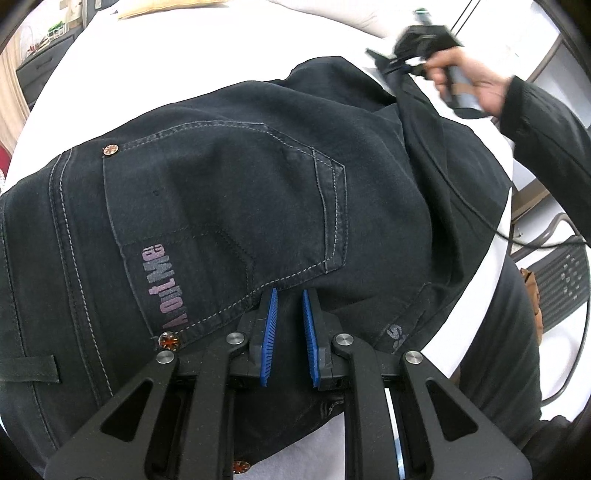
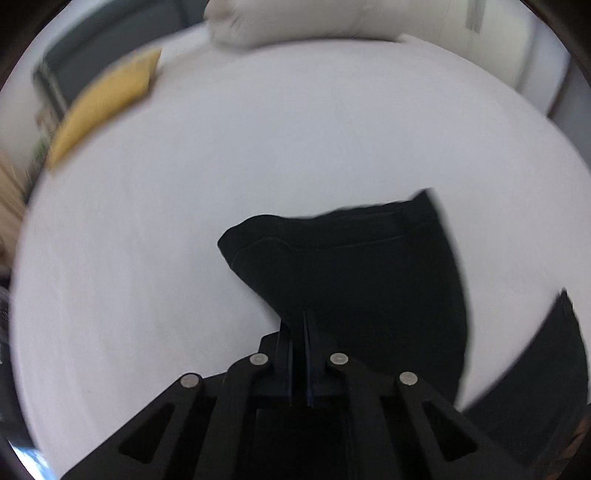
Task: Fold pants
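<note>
Two grippers work one pair of dark pants (image 1: 236,206) spread on a white bed sheet (image 1: 207,48). Seen from the left gripper (image 1: 290,295), the pants run lengthwise from the waist end at the near left toward the far right, with the back pocket (image 1: 221,206) and its printed lettering facing up just ahead of the jaws. Its blue pads (image 1: 271,317) stand narrowly apart with a fold of the dark cloth pinched between them, the tool pointing steeply down. Far off to its upper right, a hand (image 1: 469,85) in a dark sleeve (image 1: 546,125) grips the handle of the right gripper (image 2: 297,317), at the far end of the pants. In that gripper's own blurred view, its jaws are drawn together on a hem of the pants, and the cloth fans out ahead and to its right over the sheet. A pale pillow (image 2: 295,18) lies well beyond it, and a yellow cushion (image 2: 107,107) far to its left.
</note>
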### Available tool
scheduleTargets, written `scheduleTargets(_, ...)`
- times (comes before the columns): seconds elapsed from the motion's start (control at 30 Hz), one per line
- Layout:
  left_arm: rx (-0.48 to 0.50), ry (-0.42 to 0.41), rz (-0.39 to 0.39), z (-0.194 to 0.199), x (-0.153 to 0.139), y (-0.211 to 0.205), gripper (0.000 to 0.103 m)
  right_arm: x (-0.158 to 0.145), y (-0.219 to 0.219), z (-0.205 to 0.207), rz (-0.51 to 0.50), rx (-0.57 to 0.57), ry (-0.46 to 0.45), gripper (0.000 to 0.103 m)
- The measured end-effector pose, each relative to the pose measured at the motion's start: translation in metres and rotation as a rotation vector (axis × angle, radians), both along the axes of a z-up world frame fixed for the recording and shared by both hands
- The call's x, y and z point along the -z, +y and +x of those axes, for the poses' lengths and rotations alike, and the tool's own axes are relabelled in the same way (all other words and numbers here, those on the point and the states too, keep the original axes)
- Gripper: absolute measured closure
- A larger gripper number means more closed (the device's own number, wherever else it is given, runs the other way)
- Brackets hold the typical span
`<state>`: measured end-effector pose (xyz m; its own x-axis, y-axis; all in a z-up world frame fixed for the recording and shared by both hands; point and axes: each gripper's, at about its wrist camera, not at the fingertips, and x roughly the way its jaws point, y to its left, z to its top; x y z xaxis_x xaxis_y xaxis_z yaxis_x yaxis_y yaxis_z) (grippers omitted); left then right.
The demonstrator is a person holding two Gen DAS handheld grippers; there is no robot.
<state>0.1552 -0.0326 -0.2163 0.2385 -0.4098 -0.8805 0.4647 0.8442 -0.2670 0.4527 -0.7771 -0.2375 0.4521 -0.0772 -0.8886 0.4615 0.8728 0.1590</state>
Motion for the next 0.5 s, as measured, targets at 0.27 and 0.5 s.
scheduleTargets(0.27, 0.004, 0.013, 0.007, -0.001, 0.001, -0.009, 0.089, -0.062, -0.121, -0.174, 0.226, 0.275, -0.352, 0.098)
scheduleTargets(0.5, -0.012, 0.048, -0.006, 0.004, -0.001, -0.004, 0.089, 0.018, -0.201, -0.311, 0.459, 0.627, -0.35, 0.091)
